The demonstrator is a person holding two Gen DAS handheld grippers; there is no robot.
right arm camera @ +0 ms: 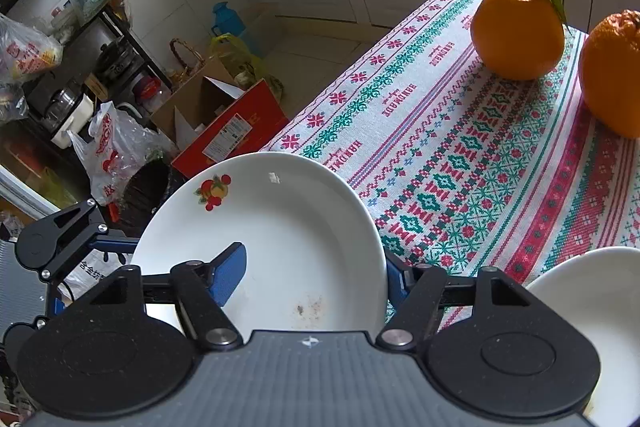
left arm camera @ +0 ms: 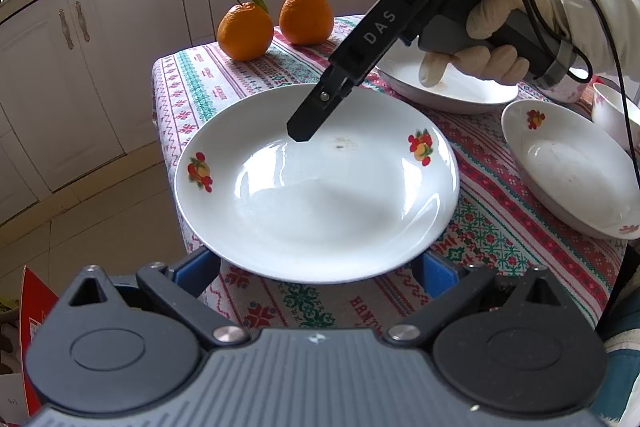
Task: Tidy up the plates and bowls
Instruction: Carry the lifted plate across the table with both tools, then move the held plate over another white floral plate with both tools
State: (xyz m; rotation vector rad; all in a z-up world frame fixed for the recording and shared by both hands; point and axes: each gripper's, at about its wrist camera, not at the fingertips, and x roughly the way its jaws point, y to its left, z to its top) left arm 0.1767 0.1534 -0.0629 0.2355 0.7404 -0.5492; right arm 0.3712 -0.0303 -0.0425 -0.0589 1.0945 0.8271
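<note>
A white deep plate (left arm camera: 320,195) with fruit decals lies at the near left corner of the patterned table (left arm camera: 248,79), its left rim past the table edge. My right gripper (left arm camera: 308,131) reaches down from the upper right onto the plate's far rim. In the right wrist view the right gripper (right arm camera: 312,275) is shut on the plate (right arm camera: 280,219): one blue pad (right arm camera: 228,271) lies inside, while the other finger sits outside the rim. My left gripper (left arm camera: 318,273) is open, its fingers spread wide with their tips hidden under the near rim.
Two oranges (left arm camera: 245,33) (left arm camera: 306,15) stand at the table's far edge. A second plate (left arm camera: 452,91) lies under the gloved hand (left arm camera: 492,23). A decal bowl (left arm camera: 568,167) and a small bowl (left arm camera: 612,115) sit right. Boxes and bags (right arm camera: 224,123) crowd the floor.
</note>
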